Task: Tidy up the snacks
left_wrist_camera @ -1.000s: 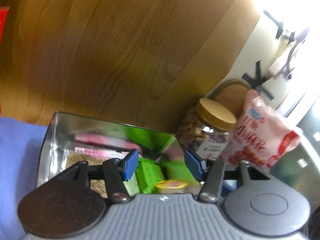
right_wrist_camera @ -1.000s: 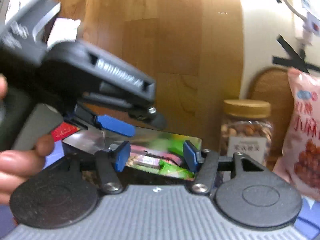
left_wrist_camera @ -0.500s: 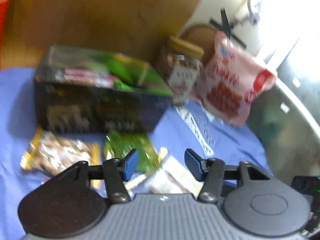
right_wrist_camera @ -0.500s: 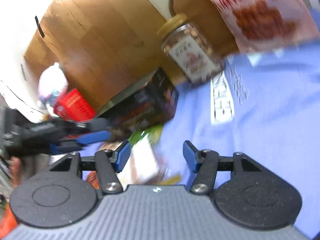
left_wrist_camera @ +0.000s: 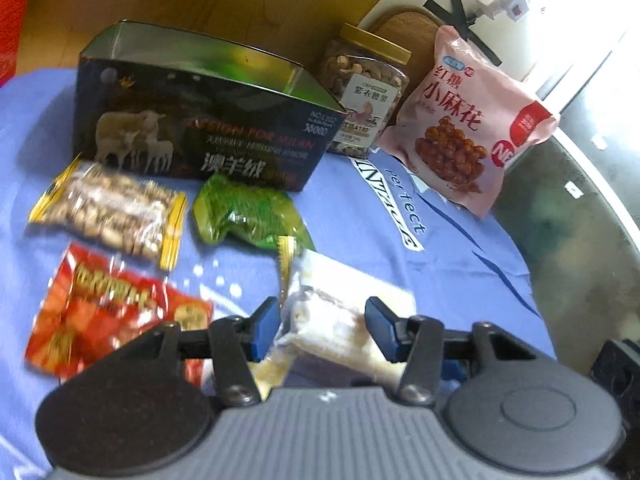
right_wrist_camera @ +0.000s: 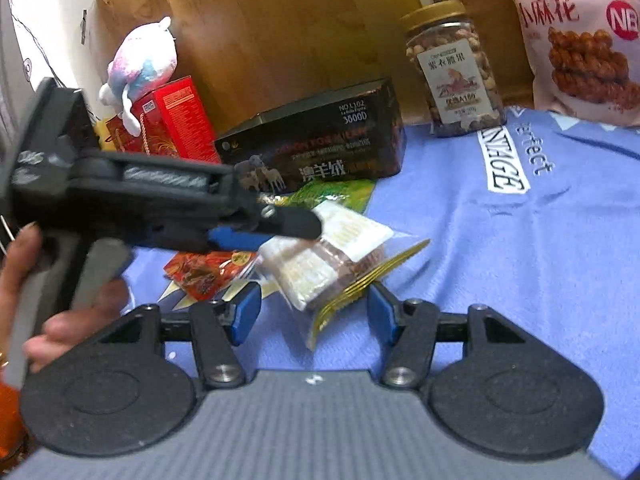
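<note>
While the left tongs hover low over a clear-wrapped pale wafer packet, their blue pads straddle it without visibly pressing; the jaws have just been closing, and the packet lies between them on the blue cloth covering the bench. The right tongs stand released, jaws apart, just short of the same packet's gold-edged end. The dark tin box, lid off, stands at the back; from these angles only its reflective inner wall shows, so its contents cannot be told. Beside it, a clear jar with a gold lid holds nuts, and a sealed pink bag of twisted dough snacks leans just right of the jar. Loose on the cloth before the box lie a nut packet, a green packet and a red packet. A hand grips the left tongs' handle.
</note>
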Available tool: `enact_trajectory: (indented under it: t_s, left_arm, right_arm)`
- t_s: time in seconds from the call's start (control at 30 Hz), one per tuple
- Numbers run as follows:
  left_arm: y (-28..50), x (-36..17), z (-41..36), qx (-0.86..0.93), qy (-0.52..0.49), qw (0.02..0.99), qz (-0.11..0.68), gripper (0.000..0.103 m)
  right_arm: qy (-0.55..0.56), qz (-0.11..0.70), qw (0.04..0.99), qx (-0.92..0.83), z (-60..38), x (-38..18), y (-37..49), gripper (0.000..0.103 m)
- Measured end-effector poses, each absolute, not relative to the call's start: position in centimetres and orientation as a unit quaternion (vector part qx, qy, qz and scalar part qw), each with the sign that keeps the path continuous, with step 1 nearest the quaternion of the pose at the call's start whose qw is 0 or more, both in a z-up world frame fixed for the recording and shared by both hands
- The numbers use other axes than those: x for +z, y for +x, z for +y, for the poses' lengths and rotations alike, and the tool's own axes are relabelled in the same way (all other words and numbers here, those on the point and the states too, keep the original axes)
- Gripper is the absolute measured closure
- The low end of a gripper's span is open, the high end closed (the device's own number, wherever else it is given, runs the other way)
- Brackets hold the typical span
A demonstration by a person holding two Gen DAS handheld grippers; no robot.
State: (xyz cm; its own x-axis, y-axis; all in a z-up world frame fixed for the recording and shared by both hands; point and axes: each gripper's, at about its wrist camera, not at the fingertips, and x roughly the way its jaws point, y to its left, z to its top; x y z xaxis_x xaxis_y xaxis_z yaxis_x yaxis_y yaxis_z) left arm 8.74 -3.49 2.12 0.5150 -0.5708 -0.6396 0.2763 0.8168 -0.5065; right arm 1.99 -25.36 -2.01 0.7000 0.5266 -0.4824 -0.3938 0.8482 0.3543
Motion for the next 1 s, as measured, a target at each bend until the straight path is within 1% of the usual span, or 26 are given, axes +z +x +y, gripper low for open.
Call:
enact_trajectory:
  t_s: [0.03,0.23,0.3,0.37,0.5,0.6,0.7,0.77,0.83,0.9,1.0]
  left_arm:
    - [8.4,2.2,-3.2,-0.252,-0.18,0.852,0.422,0.054]
    - [8.1,2.4,0.4,-0.258,-0.25,0.834,0.419,0.054]
    - [7.8,2.1,2.1,-0.26,-0.279,0.824,0.419,0.054]
    - [7.2,2.2,3.8,-0.255,-0.297,0.824,0.41,0.051]
    - [6.1,2.7,7.6,-0.225,-0.309,0.839,0.387,0.051]
    - [5.5,3.0,10.5,-0.191,-0.317,0.851,0.371,0.051]
    - [5.0,3.1,13.6,-0.176,-0.353,0.849,0.353,0.051]
    - [4.8,3.5,14.8,-0.165,-0.355,0.855,0.34,0.05]
    - [4.9,3.8,15.2,-0.159,-0.35,0.861,0.333,0.047]
    - [5.5,3.9,15.1,-0.163,-0.346,0.862,0.333,0.047]
    - [6.6,3.7,14.2,-0.173,-0.332,0.863,0.339,0.041]
  right_arm:
    - [0.111,0.285,0.919,0.249,-25.3,-1.9,1.8,0.042]
    - [0.088,0.22,0.933,0.271,-24.4,0.2,0.0,0.042]
    - [0.082,0.214,0.931,0.284,-23.7,0.7,-0.2,0.042]
    - [0.072,0.21,0.93,0.293,-22.7,0.9,0.0,0.042]
    - [0.058,0.204,0.919,0.334,-19.7,1.4,0.5,0.041]
    - [0.029,0.184,0.916,0.356,-16.5,2.1,0.6,0.041]
    - [0.017,0.185,0.903,0.387,-13.3,2.7,1.6,0.042]
    - [0.014,0.186,0.899,0.396,-12.2,2.9,1.8,0.042]
    - [0.024,0.189,0.896,0.402,-12.3,2.8,1.6,0.042]
    - [0.022,0.192,0.898,0.395,-13.0,2.4,1.0,0.042]
    - [0.031,0.212,0.904,0.369,-14.4,1.2,0.6,0.042]
